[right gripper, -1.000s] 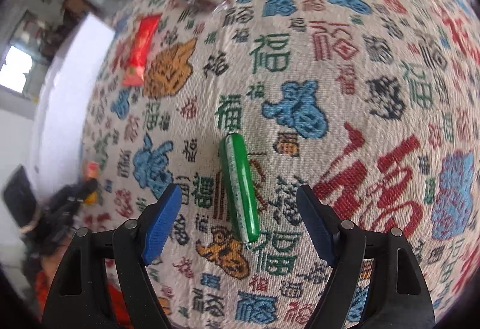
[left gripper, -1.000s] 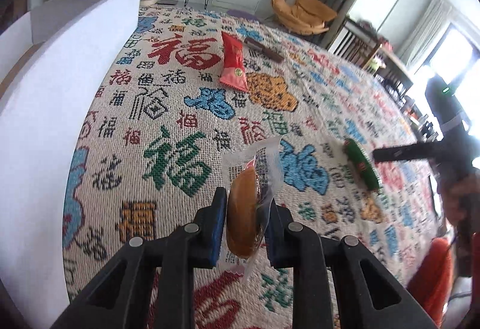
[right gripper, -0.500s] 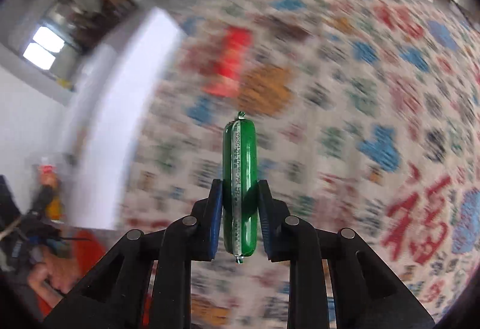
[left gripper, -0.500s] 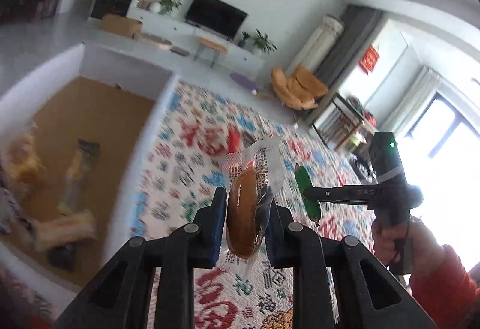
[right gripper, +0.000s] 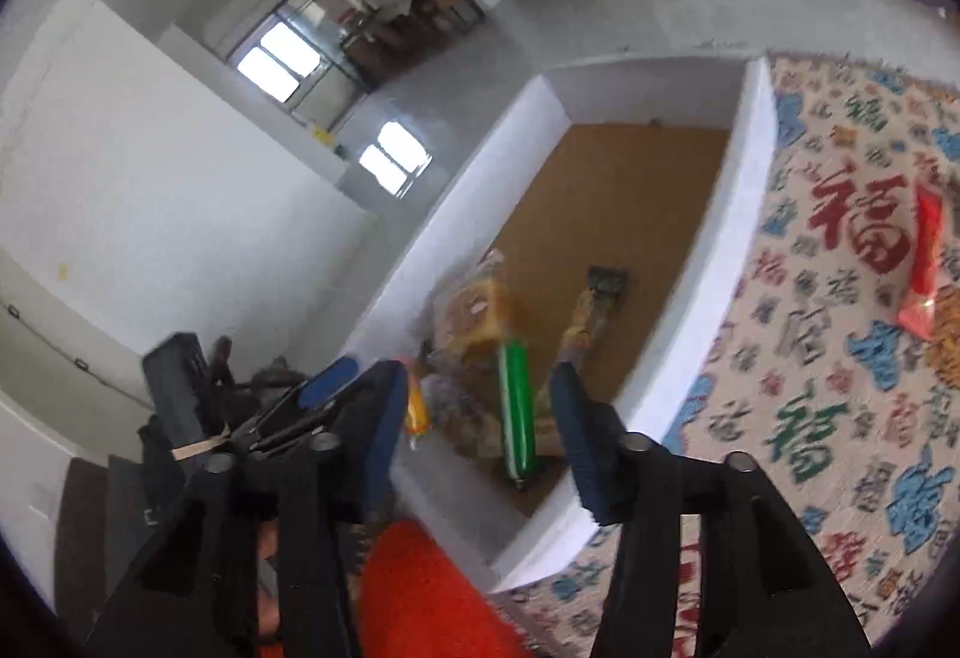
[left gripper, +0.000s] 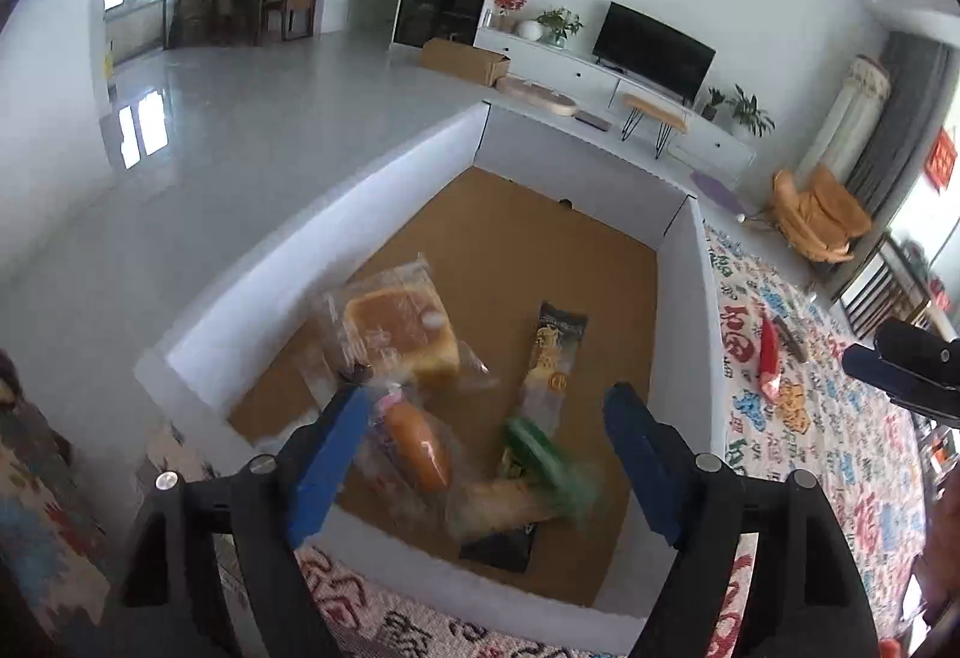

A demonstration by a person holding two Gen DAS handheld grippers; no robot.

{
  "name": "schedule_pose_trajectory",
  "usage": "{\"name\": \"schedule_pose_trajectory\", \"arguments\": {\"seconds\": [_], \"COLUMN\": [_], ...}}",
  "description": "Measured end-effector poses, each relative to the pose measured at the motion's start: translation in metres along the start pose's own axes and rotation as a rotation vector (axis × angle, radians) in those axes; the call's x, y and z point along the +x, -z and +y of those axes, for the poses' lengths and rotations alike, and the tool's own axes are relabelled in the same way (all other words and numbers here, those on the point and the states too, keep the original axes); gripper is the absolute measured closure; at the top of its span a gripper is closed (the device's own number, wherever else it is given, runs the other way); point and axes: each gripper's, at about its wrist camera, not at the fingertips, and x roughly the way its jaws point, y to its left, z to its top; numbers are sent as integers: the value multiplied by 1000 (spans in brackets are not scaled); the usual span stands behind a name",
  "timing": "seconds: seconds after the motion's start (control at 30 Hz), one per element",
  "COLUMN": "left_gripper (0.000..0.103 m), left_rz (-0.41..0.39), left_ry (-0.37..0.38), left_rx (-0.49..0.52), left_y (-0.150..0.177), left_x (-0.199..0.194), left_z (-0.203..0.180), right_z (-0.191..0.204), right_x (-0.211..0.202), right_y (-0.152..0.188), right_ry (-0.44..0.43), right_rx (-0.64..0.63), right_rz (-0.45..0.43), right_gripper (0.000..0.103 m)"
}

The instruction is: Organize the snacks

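**Both tools hanging wide open over the snack box**

The left tool (left gripper: 486,454) is sitting spread wide above the near end of the white box (left gripper: 684,310), with nothing between its blue pads. Right under it a wrapped bun (left gripper: 414,448) is lying on the brown bottom of the box, looking blurry. Next to that, the green sausage (left gripper: 540,454) is lying across a dark packet at the near wall, also smeared.

The right tool (right gripper: 480,418) is gaping wide too, gripping nothing, hovering over the same corner. In its view the green sausage (right gripper: 516,412) is showing between the two fingers but down inside the box.

Further in, a wrapped cake slice (left gripper: 402,334) is resting near the left wall, and a long black-and-gold snack bar (left gripper: 555,352) is lying beside it.

Out on the patterned cloth (right gripper: 840,418) to the right of the box, a red packet (right gripper: 924,262) is waiting, well apart from the box wall.
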Motion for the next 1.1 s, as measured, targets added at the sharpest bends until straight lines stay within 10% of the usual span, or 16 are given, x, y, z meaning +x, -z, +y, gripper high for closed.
{"name": "schedule_pose_trajectory", "arguments": {"seconds": [0.13,0.27,0.43,0.57,0.73,1.1], "left_gripper": [23,19,4,4,4,0], "left_rz": [8,11,36,164,205,186], "left_ry": [84,204,316,356,233,126], "left_rx": [-23,97,285,403,527,572], "left_y": [21,42,78,126,168,159], "left_x": [4,0,5,53,110,182], "left_z": [-21,-86,-184,-256,-303,-333], "right_z": [-69,-195,-304,-332,-338,-339], "right_x": [-38,-77,-149,-187,-200,-203], "right_y": [29,95,159,177,182,188], "right_ry": [251,682,908,952,913,939], "right_rx": [-83,-70,91,169,185,220], "right_rz": [-80,-51,-68,-131,-210,-218], "right_gripper": [33,34,34,31,29,24]}}
